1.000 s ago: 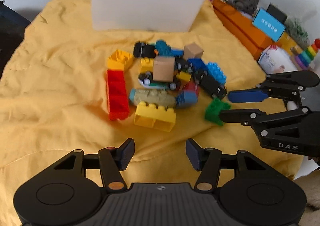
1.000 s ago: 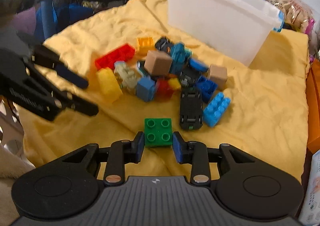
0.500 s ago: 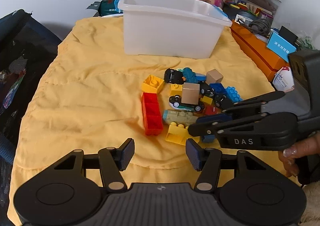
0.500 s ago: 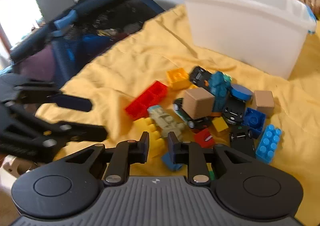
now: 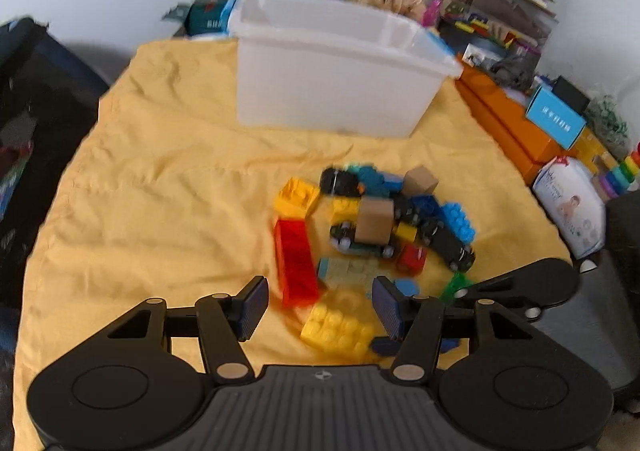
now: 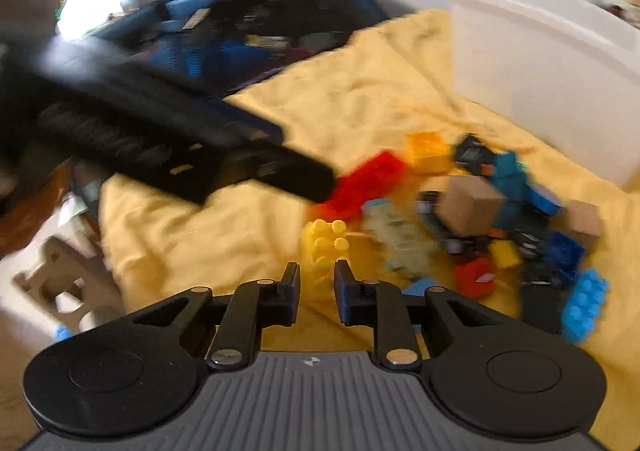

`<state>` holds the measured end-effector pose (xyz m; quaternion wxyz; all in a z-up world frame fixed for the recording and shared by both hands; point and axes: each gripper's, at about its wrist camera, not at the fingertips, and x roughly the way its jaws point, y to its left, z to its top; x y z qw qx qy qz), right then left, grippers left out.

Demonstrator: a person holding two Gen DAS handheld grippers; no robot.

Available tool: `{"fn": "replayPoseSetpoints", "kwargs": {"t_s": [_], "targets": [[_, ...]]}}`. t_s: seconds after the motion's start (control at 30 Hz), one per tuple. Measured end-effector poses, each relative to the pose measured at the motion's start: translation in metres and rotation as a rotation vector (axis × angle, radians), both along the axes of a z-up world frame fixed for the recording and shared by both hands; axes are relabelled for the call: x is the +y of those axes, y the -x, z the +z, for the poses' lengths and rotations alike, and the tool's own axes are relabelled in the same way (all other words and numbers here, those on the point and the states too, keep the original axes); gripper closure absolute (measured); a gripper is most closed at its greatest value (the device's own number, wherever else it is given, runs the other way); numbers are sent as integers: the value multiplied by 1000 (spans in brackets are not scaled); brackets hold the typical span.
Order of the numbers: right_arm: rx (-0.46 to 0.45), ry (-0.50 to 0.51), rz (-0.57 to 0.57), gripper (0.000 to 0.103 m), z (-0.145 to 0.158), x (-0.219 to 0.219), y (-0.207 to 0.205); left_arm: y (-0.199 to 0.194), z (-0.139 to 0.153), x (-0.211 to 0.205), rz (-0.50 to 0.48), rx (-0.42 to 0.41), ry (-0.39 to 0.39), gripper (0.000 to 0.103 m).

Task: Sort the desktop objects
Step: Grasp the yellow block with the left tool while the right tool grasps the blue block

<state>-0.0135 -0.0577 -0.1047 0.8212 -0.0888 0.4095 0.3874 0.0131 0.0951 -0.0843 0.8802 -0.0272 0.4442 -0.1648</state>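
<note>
Two tongs over toy bricks (image 5: 372,243), white bin (image 5: 336,67) behind

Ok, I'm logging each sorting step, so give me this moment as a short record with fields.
surface: yellow cloth
bin: white bin, at the cloth's far side, behind the pile
pile: bricks, toy cars and tan cubes, loose on the cloth
nearest pieces: red brick, yellow brick
left hand-held gripper: open, empty, over the pile's near edge
right hand-held gripper: nearly closed, nothing between its jaws
picture quality: motion blur in both views
</note>
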Motion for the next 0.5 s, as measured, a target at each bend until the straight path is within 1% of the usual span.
{"fn": "replayPoseSetpoints", "kwargs": {"t_s": [0.1,0.17,0.23,0.37,0.43,0.5], "targets": [[-23,2,29,82,1,-2,11,6,-9,0,7,63,28,42],[-43,-19,21,82,8,-12,17,10,-15,-4,9,104,50,42],[-54,-27,-20,81,13,-22,19,12,-19,-11,5,130,81,42],[-43,-34,-148,76,18,-55,19,4,-26,-27,41,164,72,42],[-22,-37,-214,76,17,-72,16,-2,-31,-33,71,180,79,42],[-19,-23,-262,76,14,-85,14,-9,-37,-39,93,182,57,43]]}}
